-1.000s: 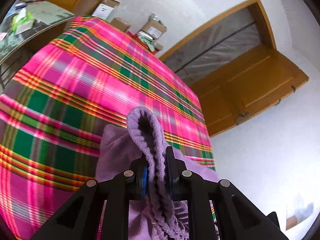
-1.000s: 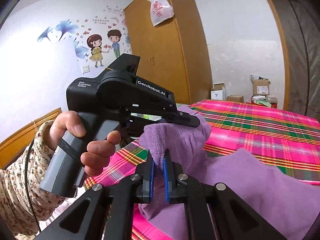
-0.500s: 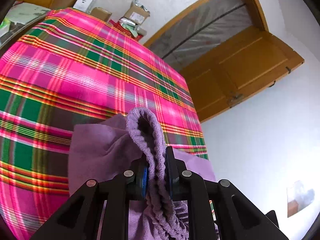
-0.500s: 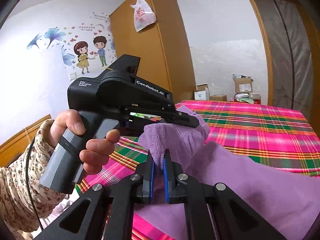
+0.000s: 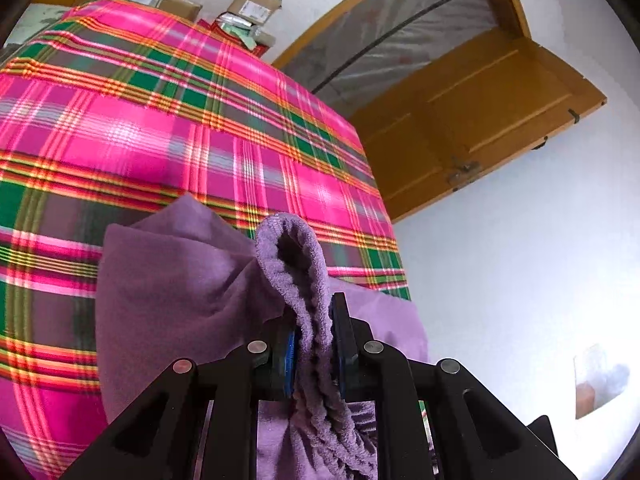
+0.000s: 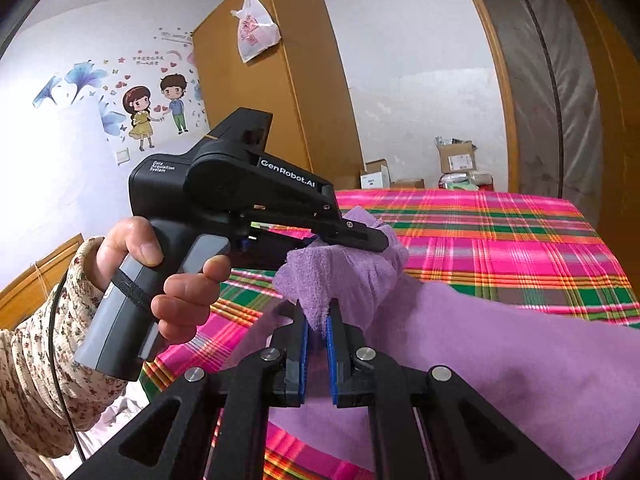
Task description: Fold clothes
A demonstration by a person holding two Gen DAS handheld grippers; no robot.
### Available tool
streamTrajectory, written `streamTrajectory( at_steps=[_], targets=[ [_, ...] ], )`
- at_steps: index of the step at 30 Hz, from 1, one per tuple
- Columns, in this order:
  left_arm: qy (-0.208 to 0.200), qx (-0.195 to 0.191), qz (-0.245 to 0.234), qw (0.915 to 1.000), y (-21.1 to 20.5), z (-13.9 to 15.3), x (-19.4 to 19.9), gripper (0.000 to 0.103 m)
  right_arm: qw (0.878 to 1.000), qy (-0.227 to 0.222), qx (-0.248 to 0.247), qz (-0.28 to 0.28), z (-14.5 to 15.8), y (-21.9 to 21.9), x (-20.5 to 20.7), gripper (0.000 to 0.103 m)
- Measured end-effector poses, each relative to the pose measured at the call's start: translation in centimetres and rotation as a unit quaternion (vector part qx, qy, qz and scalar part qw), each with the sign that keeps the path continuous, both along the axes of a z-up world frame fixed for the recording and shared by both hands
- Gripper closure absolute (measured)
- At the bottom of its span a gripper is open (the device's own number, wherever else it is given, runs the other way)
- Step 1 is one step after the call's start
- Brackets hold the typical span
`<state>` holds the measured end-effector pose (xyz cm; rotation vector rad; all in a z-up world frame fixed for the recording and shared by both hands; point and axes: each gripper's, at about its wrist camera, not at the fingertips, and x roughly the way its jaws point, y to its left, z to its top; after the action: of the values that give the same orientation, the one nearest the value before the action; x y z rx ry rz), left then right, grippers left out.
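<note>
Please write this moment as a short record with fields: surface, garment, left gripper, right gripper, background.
surface: pink plaid bedspread
garment: purple fleece garment, partly lifted off the bed
left gripper: left gripper shut on a bunched edge of the garment
right gripper: right gripper shut on another edge, close beside the left one
background: wooden wardrobe, cardboard boxes, open door

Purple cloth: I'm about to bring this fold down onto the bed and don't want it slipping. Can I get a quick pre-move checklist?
1. Left gripper shut on the purple cloth: ok.
2. Right gripper shut on the same cloth: ok.
3. Both grippers close together at one edge: ok.
4. Rest of the cloth lies on the plaid bedspread: ok.
5. Cloth lies smooth under the fold: cannot tell.
6. Bedspread ahead bare for laying down: ok.
</note>
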<state>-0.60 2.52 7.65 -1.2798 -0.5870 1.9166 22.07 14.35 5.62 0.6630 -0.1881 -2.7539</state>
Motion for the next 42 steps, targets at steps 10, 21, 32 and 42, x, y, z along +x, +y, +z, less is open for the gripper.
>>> streamTrajectory(
  at_steps=[10,21,32,42],
  targets=[
    [-0.017,-0.019,-0.014,0.9996,2.4,-2.2,0.4,0.087,0.999,-0.045,-0.013,-0.016,-2.9,2.4,0.0,0.095],
    [-0.007,-0.02,-0.011,0.9997,2.9,-3.0,0.9,0.079,0.997,-0.076,-0.024,-0.024,-5.0,4.3,0.2,0.095],
    [0.011,-0.004,0.066,0.9978,-2.0,-3.0,3.0,0.072,0.99,-0.125,-0.066,-0.026,-6.8,6.8,-0.1,0.091],
    [-0.002,-0.012,0.115,0.9933,-4.4,-4.9,3.9,0.072,0.986,-0.109,-0.116,-0.051,-6.2,10.4,1.2,0.079]
  ],
)
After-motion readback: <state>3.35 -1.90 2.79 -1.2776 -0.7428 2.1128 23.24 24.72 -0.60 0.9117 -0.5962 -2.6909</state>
